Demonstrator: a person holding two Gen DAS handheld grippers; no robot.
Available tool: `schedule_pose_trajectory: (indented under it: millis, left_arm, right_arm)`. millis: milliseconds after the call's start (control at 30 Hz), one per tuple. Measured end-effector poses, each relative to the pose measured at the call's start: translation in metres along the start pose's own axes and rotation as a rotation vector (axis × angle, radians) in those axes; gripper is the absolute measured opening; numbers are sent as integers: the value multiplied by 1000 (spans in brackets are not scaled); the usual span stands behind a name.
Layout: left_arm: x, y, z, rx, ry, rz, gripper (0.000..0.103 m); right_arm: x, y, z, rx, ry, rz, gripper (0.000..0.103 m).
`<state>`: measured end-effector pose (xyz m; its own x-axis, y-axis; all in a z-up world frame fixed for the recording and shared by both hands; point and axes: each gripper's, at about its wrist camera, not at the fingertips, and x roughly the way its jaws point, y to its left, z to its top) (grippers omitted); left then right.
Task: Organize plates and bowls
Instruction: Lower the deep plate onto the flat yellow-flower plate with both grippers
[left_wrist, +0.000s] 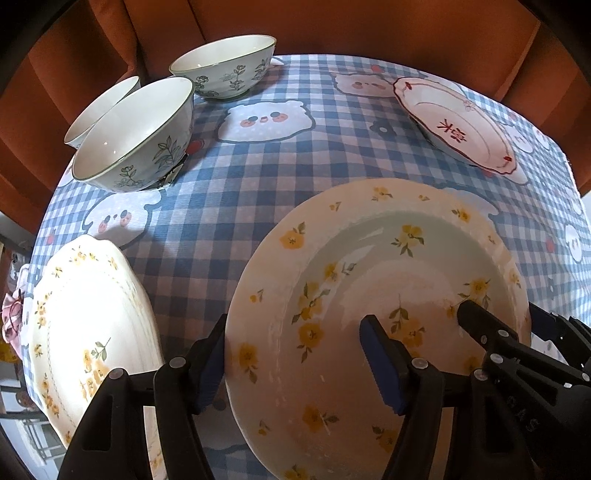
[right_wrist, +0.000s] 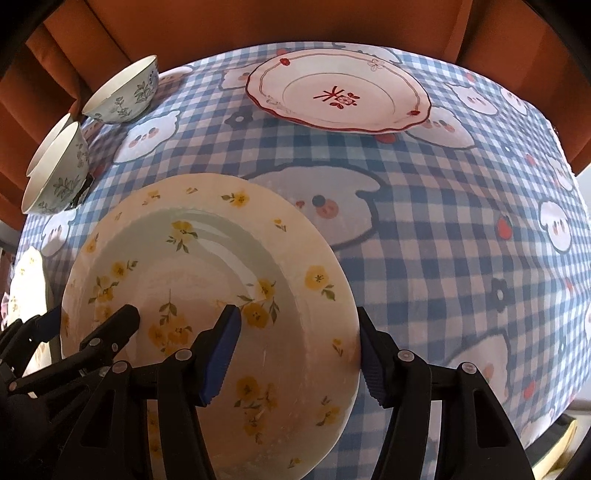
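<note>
A cream deep plate with yellow flowers (left_wrist: 332, 258) (right_wrist: 207, 266) lies on the checked tablecloth, and both grippers are on it. My left gripper (left_wrist: 293, 321) straddles its left rim, one finger against the outer edge and the other over the well. My right gripper (right_wrist: 298, 312) straddles the opposite rim the same way. Both sets of jaws stand wide, and neither inner pad is seen pressing on the plate. A second yellow-flowered plate (left_wrist: 85, 314) sits at the left, and a red-trimmed plate (right_wrist: 340, 92) at the far side. Three floral bowls (left_wrist: 136, 136) stand at the far left.
The blue checked cloth (right_wrist: 443, 221) covers the table, and its right half is bare. Orange upholstered seating (left_wrist: 332, 22) runs close behind the far edge. Two of the bowls touch each other, and the third bowl (left_wrist: 225, 62) stands apart near the back edge.
</note>
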<state>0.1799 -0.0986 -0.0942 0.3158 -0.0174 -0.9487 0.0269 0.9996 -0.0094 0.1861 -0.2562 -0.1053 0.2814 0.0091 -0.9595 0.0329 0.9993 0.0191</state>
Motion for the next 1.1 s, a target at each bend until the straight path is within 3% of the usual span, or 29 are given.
schedule_pose_trajectory:
  millis: [533, 1100]
  left_arm:
    - [-49, 26, -3, 70, -68, -76, 69]
    - [-78, 110, -34, 34, -128, -91, 69]
  right_arm:
    - [-56, 21, -13, 56, -75, -75, 64]
    - [-89, 105, -31, 31, -143, -75, 64]
